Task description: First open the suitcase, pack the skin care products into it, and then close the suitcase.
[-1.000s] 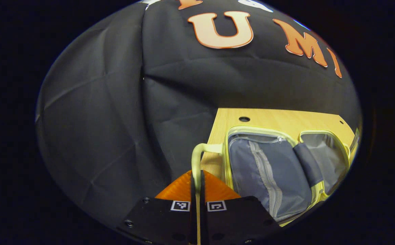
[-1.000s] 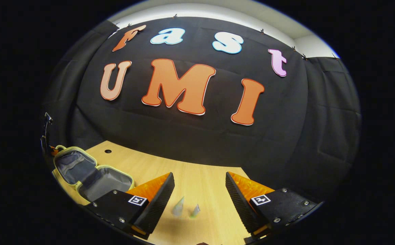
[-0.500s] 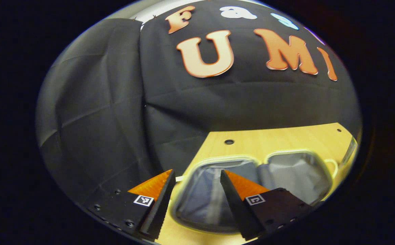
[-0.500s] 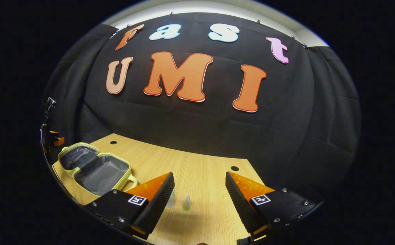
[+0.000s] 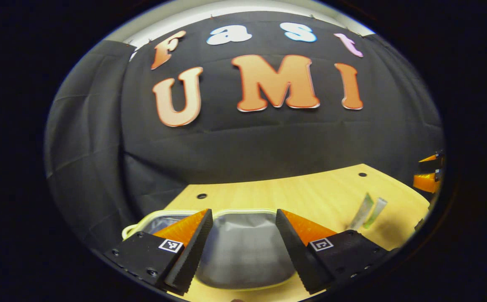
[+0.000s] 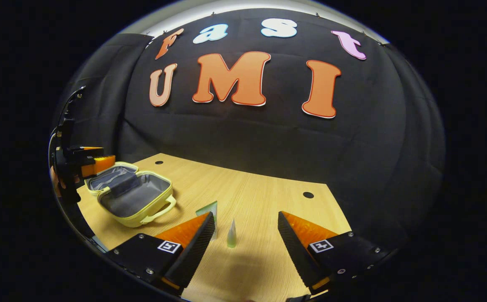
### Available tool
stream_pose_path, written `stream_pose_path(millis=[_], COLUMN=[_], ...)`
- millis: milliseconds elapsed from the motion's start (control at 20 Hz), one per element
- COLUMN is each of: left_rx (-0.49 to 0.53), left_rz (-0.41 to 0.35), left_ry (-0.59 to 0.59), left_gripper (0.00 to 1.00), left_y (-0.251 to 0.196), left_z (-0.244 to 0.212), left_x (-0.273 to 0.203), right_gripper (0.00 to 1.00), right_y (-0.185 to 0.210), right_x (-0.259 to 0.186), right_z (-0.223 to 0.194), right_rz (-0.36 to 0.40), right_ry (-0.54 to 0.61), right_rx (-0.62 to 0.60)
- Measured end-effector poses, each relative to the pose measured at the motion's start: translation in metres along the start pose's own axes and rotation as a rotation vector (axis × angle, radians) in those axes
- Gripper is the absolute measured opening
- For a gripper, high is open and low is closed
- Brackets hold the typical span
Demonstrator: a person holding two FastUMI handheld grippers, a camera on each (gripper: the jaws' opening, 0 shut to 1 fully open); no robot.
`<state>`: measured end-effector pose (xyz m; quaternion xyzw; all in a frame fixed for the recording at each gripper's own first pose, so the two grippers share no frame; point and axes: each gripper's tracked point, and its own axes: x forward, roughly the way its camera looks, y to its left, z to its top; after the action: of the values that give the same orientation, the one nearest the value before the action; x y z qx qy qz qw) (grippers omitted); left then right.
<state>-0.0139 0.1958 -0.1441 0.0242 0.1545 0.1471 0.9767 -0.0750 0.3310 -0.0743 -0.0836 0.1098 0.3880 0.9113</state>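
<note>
Suitcase [image 6: 132,199] lies open on the left part of the wooden surface [image 6: 260,197], its grey lining showing. Two skin care tubes [image 6: 231,234] stand upright to its right, apart from it. Left gripper [image 5: 242,247] hovers spread over the suitcase; right gripper [image 6: 243,247] hangs spread near the tubes.

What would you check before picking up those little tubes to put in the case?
1. Suitcase lying open on the table: ok.
2. Right gripper open, nothing between its fingers: ok.
3. Left gripper open, hovering over the suitcase: ok.
4. Two skin care tubes standing on the table ahead of the right gripper, untouched: ok.
5. Tube lined up between the right fingers: roughly ok.
6. Tubes' caps shut tight: cannot tell.
</note>
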Motion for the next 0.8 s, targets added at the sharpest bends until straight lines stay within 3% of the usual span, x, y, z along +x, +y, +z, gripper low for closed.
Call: stream_pose_path(millis=[350, 600, 800], left_rx=[0.057, 0.075, 0.054], left_rz=[-0.23, -0.344, -0.393], left_ry=[0.042, 0.063, 0.107], left_gripper=[0.97, 0.97, 0.95], left_y=[-0.148, -0.212, -0.249], left_z=[-0.043, -0.075, -0.103], left_x=[0.005, 0.032, 0.068], right_gripper=[0.96, 0.96, 0.96], right_y=[0.0, -0.006, -0.009], right_x=[0.032, 0.057, 0.064], right_z=[-0.039, -0.068, -0.085], right_rz=[0.079, 0.066, 0.074], right_ry=[0.049, 0.075, 0.093], right_rx=[0.004, 0.003, -0.01])
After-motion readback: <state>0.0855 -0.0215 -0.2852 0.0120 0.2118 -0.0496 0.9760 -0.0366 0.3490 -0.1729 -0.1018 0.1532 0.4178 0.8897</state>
